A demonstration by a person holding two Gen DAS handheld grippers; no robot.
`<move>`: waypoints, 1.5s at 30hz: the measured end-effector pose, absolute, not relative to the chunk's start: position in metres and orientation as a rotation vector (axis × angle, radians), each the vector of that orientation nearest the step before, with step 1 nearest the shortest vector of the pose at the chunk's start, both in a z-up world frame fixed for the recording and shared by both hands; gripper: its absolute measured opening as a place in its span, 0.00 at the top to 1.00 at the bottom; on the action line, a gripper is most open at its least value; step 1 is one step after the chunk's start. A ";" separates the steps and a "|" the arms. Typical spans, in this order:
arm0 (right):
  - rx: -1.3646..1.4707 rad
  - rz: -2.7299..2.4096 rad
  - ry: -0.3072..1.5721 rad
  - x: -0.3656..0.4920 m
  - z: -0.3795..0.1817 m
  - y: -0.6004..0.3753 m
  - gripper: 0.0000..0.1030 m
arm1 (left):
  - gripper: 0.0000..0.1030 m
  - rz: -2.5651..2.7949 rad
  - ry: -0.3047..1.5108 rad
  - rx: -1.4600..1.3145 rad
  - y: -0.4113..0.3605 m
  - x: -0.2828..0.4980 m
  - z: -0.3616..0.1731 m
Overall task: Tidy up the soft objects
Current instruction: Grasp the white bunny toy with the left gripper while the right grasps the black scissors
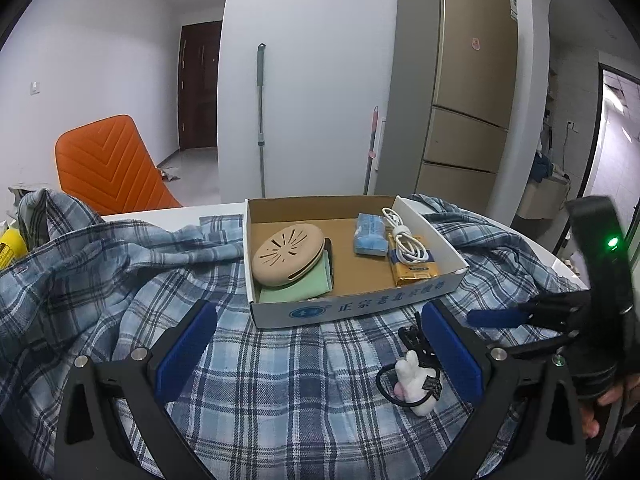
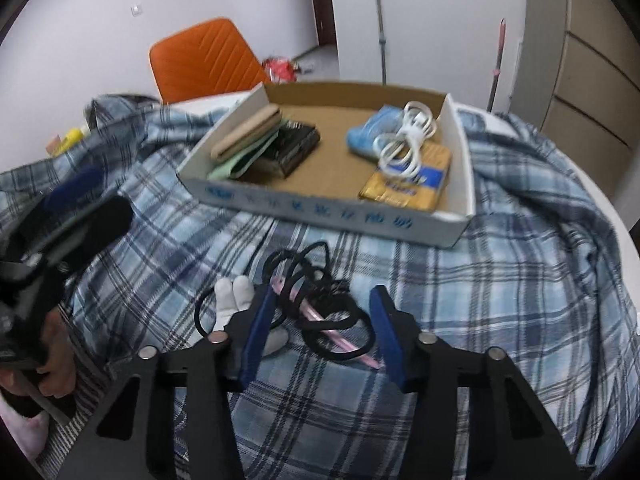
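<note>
Closest to your left lens sit the two blue-padded fingers of your left gripper (image 1: 320,344), spread wide and empty above the rumpled blue plaid shirt (image 1: 256,392) that covers the table; between them, hard against the right-hand pad, lies the small white plush rabbit (image 1: 414,380) tangled in thin black elastic bands (image 1: 412,340); beyond it stands the shallow white cardboard tray with a brown floor (image 1: 352,308), holding a round beige silicone pouch (image 1: 288,254), a folded green cloth (image 1: 296,288), a blue tissue pack (image 1: 370,234), a coiled white cable (image 1: 404,236) and a yellow packet (image 1: 416,272); your right gripper (image 1: 496,316) reaches in from the right edge.

Seen from your right wrist, the blurred right gripper (image 2: 320,320) points steeply down with its jaws part open, straddling the black elastic bands (image 2: 316,304) and a thin pink stick (image 2: 340,340) among them; the pads are not yet pressing on anything that I can make out; the white plush rabbit (image 2: 236,296) lies just outside the left-hand pad.

You look to be at the pick-up of the tangle; next, sink the pads to the cloth, close on the bands without pinching the shirt, then carry them to the tray's bare middle; the bands are limp and looped, so expect the rabbit to trail along.
</note>
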State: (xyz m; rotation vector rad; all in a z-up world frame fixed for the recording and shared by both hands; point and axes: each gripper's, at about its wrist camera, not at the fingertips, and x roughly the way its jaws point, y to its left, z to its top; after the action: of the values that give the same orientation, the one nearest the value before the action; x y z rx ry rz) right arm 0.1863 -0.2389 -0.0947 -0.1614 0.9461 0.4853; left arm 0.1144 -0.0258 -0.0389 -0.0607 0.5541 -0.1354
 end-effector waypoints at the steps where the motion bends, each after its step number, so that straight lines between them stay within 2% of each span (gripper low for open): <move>1: -0.168 0.484 0.953 0.187 -0.098 -0.237 0.63 | 0.00 -0.138 0.553 -0.061 -0.026 0.114 -0.039; 5: -0.194 0.476 0.970 0.187 -0.108 -0.235 0.76 | 0.00 -0.143 0.559 -0.055 -0.027 0.115 -0.040; 6: -0.192 0.480 0.966 0.187 -0.107 -0.236 0.83 | 0.00 -0.142 0.560 -0.053 -0.028 0.115 -0.040; 7: -0.189 0.483 0.959 0.186 -0.107 -0.237 0.95 | 0.00 -0.143 0.560 -0.052 -0.028 0.115 -0.040; 17: -0.062 0.406 0.719 0.164 -0.063 -0.278 0.96 | 0.00 -0.256 0.639 -0.005 -0.044 0.122 -0.050; 26: 0.029 0.414 0.761 0.174 -0.069 -0.295 0.96 | 0.01 -0.445 0.797 0.192 -0.094 0.131 -0.074; 31: 0.025 0.415 0.767 0.173 -0.072 -0.294 0.96 | 0.20 -0.460 0.877 0.220 -0.103 0.139 -0.088; 33: 0.027 0.416 0.761 0.173 -0.071 -0.294 0.96 | 0.37 -0.452 0.913 0.204 -0.100 0.145 -0.092; 37: 0.022 0.416 0.753 0.172 -0.070 -0.294 0.96 | 0.51 -0.467 0.948 0.158 -0.097 0.152 -0.096; 39: 0.012 0.414 0.746 0.170 -0.070 -0.293 0.96 | 0.66 -0.464 0.941 0.158 -0.095 0.149 -0.096; 41: -0.005 0.414 0.737 0.169 -0.069 -0.291 0.96 | 0.69 -0.457 0.915 0.163 -0.095 0.146 -0.093; 45: -0.057 0.418 0.705 0.162 -0.067 -0.282 0.96 | 0.70 -0.444 0.788 0.129 -0.085 0.131 -0.074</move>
State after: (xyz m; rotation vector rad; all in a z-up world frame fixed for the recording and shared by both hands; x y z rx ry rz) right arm 0.1619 -0.2818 -0.0673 -0.0569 0.7051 0.4182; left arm 0.1314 -0.0846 -0.0744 0.1291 0.7878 -0.4444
